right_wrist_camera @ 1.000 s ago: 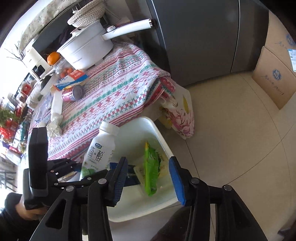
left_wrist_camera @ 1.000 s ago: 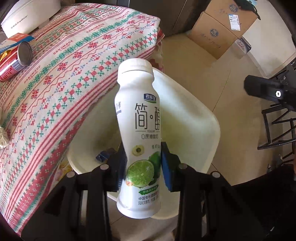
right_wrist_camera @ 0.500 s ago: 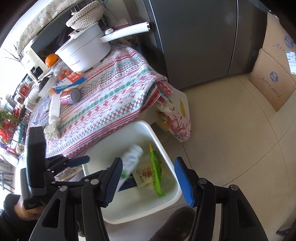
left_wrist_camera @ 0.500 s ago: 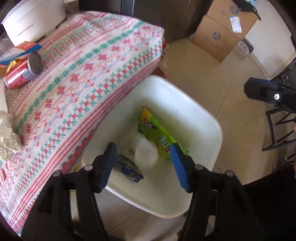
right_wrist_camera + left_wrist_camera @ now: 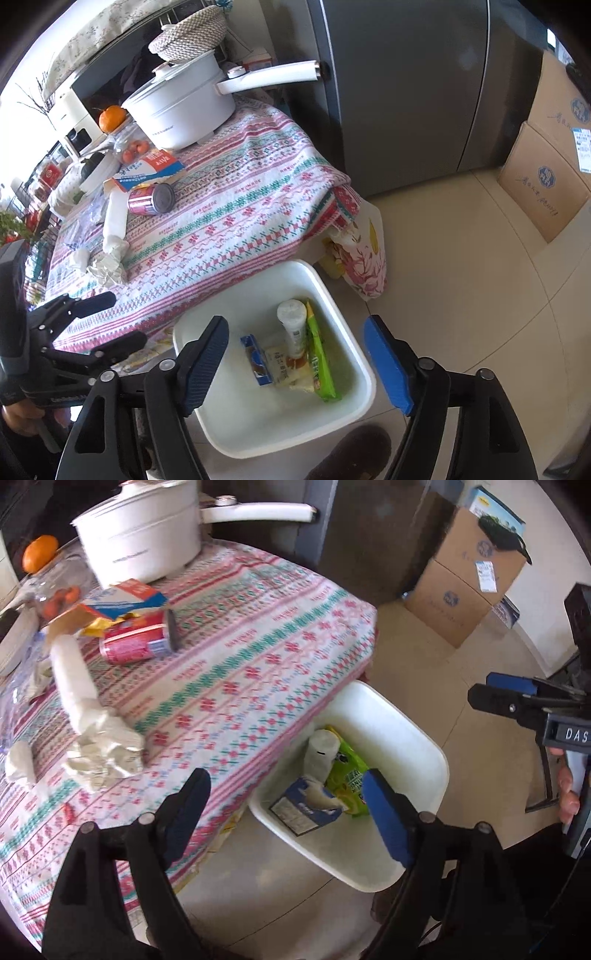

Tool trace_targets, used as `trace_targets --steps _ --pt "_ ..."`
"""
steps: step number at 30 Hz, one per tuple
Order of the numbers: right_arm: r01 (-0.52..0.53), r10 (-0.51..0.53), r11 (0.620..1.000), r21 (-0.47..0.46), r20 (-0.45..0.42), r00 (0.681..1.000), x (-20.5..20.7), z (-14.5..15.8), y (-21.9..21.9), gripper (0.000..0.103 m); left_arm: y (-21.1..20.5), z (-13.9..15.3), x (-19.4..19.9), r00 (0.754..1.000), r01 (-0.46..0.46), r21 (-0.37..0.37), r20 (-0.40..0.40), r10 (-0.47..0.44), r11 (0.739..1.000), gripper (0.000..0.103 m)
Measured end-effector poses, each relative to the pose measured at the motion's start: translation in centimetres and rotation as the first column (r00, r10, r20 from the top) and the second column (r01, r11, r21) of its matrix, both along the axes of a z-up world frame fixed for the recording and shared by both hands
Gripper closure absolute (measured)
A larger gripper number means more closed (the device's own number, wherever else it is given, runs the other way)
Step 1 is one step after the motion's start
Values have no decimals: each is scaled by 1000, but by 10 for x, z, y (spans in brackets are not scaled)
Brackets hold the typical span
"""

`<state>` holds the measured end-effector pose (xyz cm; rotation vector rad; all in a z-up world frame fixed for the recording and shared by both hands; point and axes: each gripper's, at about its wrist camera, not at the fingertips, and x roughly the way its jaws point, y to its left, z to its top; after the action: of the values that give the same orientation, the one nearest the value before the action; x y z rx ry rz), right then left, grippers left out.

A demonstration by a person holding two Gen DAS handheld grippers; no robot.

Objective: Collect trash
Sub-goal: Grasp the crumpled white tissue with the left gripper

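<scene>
The tabletop (image 5: 236, 206), under a patterned cloth, fills the far left. On it stand a white pot (image 5: 181, 107) at the far end, then a red can (image 5: 149, 199) on its side and crumpled paper (image 5: 105, 267) nearer. On the floor at its near right edge sits the white bin (image 5: 354, 376), holding a white bottle (image 5: 293, 325), a green packet (image 5: 321, 362) and a blue carton (image 5: 255, 360). The left hand-held gripper (image 5: 284, 812) and right hand-held gripper (image 5: 295, 362) both hang above the bin, jaws opening, nothing between them.
</scene>
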<state>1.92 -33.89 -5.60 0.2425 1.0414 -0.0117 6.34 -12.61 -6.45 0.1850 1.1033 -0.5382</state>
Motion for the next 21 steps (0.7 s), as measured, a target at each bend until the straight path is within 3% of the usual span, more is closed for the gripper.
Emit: trace_targets --steps 4,11,21 --pt "-28 28 1000 -6 15 999 10 7 19 22 30 14 10 994 -100 17 49 99 995 8" --pt "-72 73 997 -37 24 997 31 13 58 20 89 38 27 962 -241 12 139 237 971 5" --pt "-142 143 989 -29 26 989 67 17 116 20 194 36 69 876 -461 -7 152 457 887 5"
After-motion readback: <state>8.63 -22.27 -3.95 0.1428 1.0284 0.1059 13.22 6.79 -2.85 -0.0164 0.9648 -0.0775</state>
